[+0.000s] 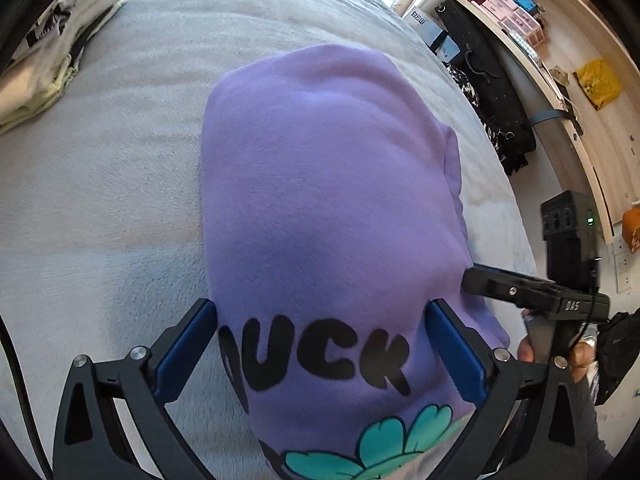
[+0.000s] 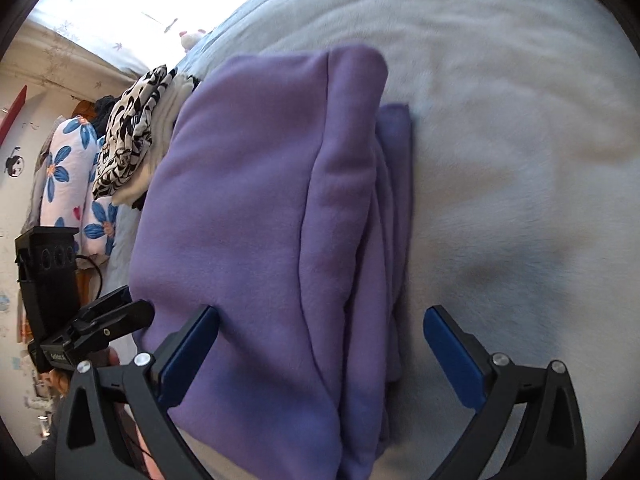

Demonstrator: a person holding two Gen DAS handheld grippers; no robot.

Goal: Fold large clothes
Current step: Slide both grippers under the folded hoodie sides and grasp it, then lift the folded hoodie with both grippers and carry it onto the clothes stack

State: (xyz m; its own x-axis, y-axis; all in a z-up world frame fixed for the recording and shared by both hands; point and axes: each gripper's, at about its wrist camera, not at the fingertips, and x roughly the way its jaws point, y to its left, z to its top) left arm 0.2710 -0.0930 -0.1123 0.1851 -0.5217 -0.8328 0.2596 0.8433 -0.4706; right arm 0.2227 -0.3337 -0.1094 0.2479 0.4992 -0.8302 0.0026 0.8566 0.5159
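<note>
The purple sweatshirt [image 1: 320, 200] is seen folded into a compact bundle on the bed [image 1: 100, 200]. Both the left gripper [image 1: 322, 356] and right gripper [image 2: 322, 356] are spread wide, nothing held. Only stacking is judged left.

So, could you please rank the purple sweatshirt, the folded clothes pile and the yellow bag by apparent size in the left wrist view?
1. purple sweatshirt, though nearest the camera
2. folded clothes pile
3. yellow bag, farthest away

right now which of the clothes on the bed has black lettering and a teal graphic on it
The purple sweatshirt, folded on the grey bedspread under both grippers. The folded stack at the bed's far edge is white and cream with black-and-white pattern, no teal.
</note>
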